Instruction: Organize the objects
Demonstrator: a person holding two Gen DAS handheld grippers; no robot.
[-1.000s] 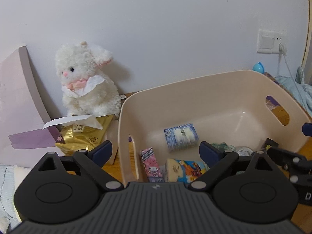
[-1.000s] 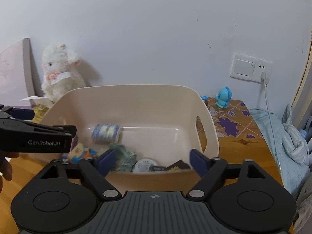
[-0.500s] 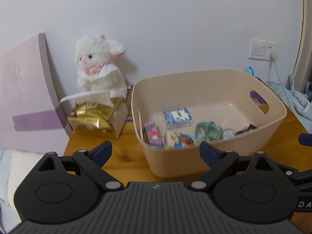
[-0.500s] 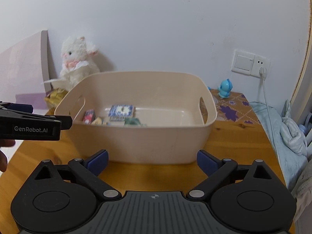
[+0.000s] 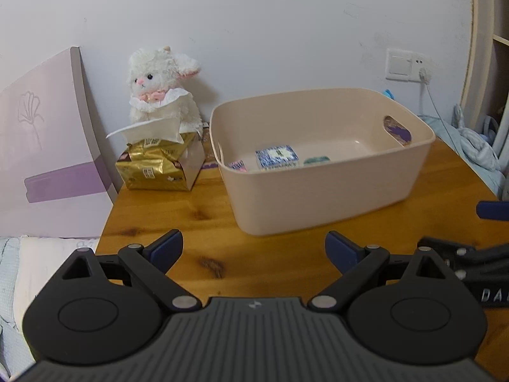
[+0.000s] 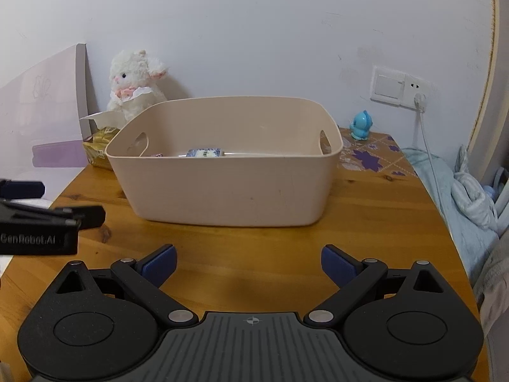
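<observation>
The beige bin (image 5: pixel 321 197) sits toward the far middle of the wooden counter (image 5: pixel 197 219), and in it we see a blue patterned packet (image 5: pixel 276 156), a pink packet (image 5: pixel 238 165) at its left and a greenish item (image 5: pixel 316 160) at its right. A second ago we were leaning right over the rim, looking down on those items; now both our claws have pulled back to the near edge, and the whole bin shows from outside. Our left claw (image 5: pixel 254 248) is spread wide and empty, and so is our right claw (image 6: pixel 248 262). We judge the small things are already gathered and the sorting is about done. What stays outside, far left, is the gold tissue pack (image 5: pixel 160 165) with the plush lamb (image 5: pixel 162 92) behind it, and a blue figurine (image 6: pixel 360 125) far right.
</observation>
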